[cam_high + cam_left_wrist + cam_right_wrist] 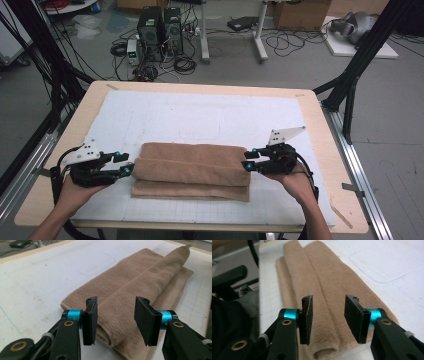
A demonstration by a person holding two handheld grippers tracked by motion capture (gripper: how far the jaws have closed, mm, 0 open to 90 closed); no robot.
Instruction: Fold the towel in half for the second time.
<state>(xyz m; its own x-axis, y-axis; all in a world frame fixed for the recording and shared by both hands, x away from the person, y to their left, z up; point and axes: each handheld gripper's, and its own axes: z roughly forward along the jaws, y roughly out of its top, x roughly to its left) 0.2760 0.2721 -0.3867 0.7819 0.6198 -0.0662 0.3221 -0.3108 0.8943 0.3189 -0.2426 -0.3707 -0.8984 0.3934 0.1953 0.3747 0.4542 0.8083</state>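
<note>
Towel (192, 169): folded in a long strip, lying on the white mat (200, 115) on the table (310, 107).
Long axis: left to right, from one hand to the other.
Left gripper (125, 164): at the left end, fingers (90, 322) apart, gripping nothing.
Right gripper (248, 159): at the right end, fingers (307, 320) likewise apart and empty.
Nearer hand: neither; each faces its own end.

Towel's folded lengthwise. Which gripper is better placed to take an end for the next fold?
About even, slight edge left: the left gripper sits at the towel end, jaws open astride its roll. The right gripper is open above its end.
</note>
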